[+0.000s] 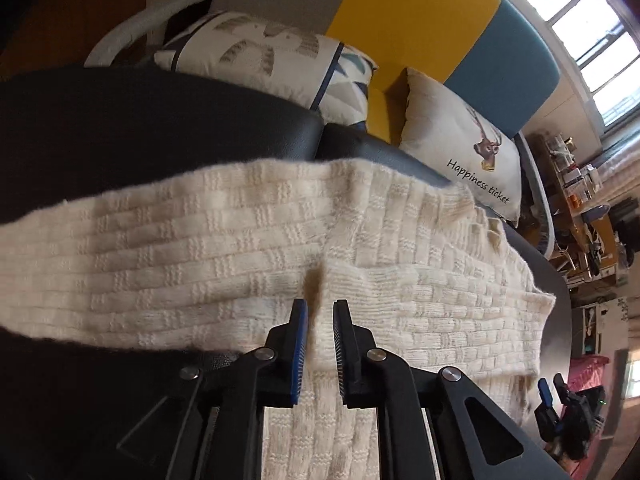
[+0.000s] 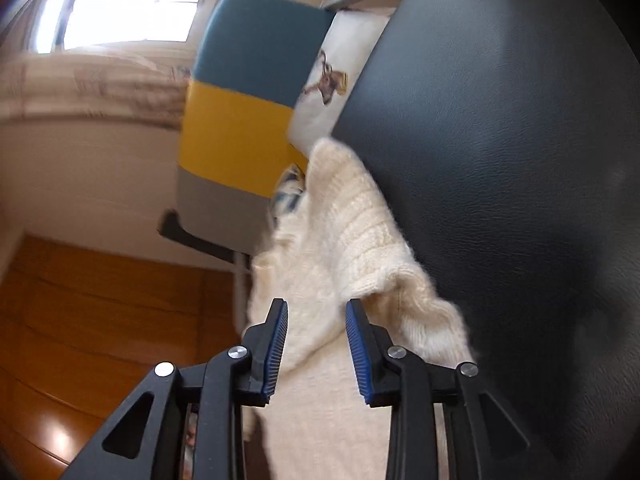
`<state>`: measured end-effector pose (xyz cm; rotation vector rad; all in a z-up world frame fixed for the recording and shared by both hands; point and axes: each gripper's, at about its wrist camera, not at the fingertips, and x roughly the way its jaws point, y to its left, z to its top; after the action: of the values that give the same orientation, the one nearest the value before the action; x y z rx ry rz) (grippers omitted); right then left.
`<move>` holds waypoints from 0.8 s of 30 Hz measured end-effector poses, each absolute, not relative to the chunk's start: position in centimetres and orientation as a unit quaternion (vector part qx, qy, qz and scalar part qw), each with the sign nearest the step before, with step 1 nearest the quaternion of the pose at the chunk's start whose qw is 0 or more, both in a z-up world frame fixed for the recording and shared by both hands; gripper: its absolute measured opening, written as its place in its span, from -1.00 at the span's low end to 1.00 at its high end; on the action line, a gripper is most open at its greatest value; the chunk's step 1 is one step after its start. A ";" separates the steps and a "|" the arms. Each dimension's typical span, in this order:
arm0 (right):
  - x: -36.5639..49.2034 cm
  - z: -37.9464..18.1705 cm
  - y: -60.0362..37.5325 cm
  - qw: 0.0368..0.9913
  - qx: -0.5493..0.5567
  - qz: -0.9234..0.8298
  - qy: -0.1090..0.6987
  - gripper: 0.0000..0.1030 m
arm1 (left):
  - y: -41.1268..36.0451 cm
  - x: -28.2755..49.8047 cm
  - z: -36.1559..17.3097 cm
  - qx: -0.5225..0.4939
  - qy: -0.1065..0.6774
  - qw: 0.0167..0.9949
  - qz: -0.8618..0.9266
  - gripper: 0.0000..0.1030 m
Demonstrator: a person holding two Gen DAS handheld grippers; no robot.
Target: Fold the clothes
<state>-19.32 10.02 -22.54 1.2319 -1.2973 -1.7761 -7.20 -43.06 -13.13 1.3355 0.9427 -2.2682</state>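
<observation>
1. A cream knit sweater point(image 1: 248, 248) lies spread across a black cushion point(image 1: 140, 120), flat for folding.
2. The left gripper point(image 1: 320, 308) hovers unclenched over a raised ridge of the knit.
3. The right gripper point(image 2: 316, 308) straddles the sweater's overhanging edge, pads apart, apparently grasping nothing.

One line of writing can be read: "Happiness ticket", in slanted black script on the white cushion point(image 1: 460, 160) with the deer-head print, seen in the left wrist view. The words run along the cushion's lower edge, just under the deer's head, toward its lower right corner. In the right wrist view the same cushion point(image 2: 320, 112) shows only the printed deer, and no lettering can be read there
</observation>
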 end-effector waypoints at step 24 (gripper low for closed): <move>-21.4 -25.9 9.9 0.167 0.475 -0.670 -0.545 -0.18 | -23.1 -21.6 -18.9 0.552 0.210 -0.004 -0.807 -0.55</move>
<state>-21.36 9.94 -25.92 1.3508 -1.5522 -1.9080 -21.56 -23.06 -18.90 1.7374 0.6601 -2.5430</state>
